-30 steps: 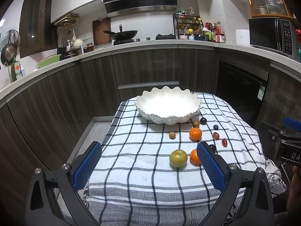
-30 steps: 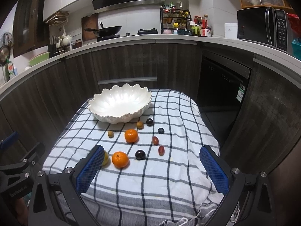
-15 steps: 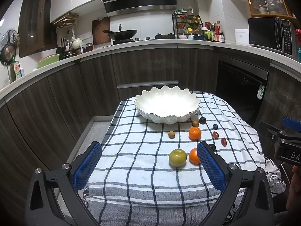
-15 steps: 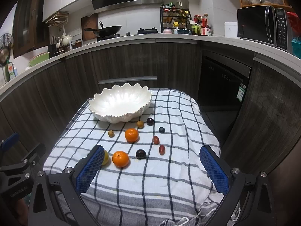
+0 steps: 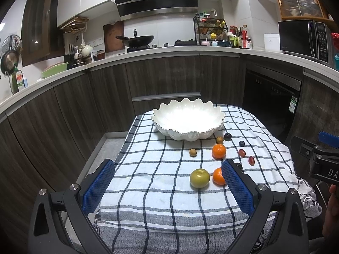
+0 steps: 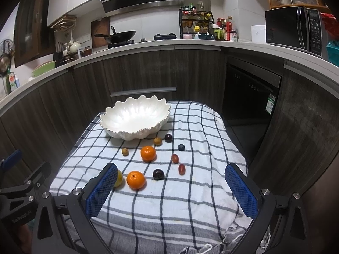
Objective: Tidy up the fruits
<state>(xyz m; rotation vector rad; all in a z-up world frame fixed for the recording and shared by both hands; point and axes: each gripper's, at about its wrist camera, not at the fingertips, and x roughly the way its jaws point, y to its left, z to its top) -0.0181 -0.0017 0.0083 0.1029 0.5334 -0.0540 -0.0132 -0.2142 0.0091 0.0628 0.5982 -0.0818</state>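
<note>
Your left gripper [image 5: 168, 185] and right gripper [image 6: 169, 187] both hover with fingers spread wide, empty, near the green apple [image 5: 199, 178] and the nearer orange [image 6: 136, 180].

White letters "DA", cut off by frame edge, show on right tongs body [image 5: 326, 169]. Faint embossed lettering on left tongs body [image 6: 20, 217], illegible. Green dishwasher sticker [image 6: 270, 103] unreadable.

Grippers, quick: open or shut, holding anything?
Left gripper: open, holding nothing.
Right gripper: open, holding nothing.
</note>
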